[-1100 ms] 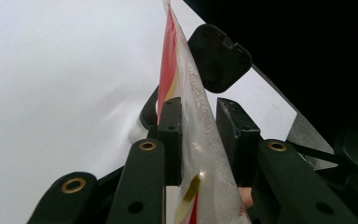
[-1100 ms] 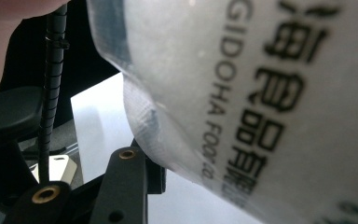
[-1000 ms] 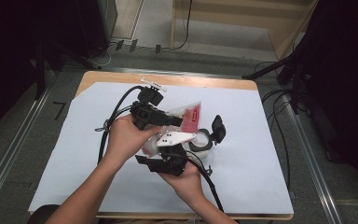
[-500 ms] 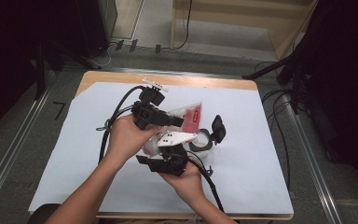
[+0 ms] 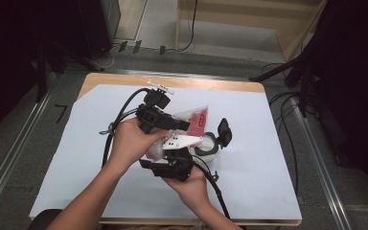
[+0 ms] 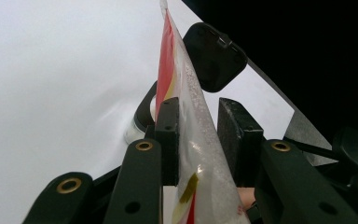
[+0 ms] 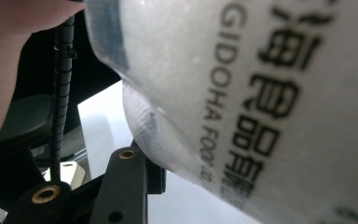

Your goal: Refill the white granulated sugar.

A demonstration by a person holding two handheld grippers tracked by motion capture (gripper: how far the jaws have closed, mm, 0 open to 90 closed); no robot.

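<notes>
A clear plastic bag [image 5: 197, 118] of white grains with a red label hangs tilted over the middle of the table. My left gripper [image 5: 182, 125] is shut on its upper part; in the left gripper view the bag [image 6: 182, 84] runs edge-on between the two pads [image 6: 168, 135]. My right gripper [image 5: 168, 155] comes from below and is shut on the bag's white bottom end. The printed bag [image 7: 261, 93] bulges right in front of that camera, with one jaw's pad [image 7: 151, 179] against it. A small jar [image 5: 212, 144] with its black lid [image 5: 224, 132] swung open stands just right of the bag.
White paper [image 5: 268, 167] covers the wooden table [image 5: 124, 79]. Black cables [image 5: 120, 120] trail from both grippers across the left and the front. The jar [image 6: 142, 116] and its lid [image 6: 214, 56] lie just beyond the left jaws. A thumb [image 7: 9, 70] shows close beside the bag.
</notes>
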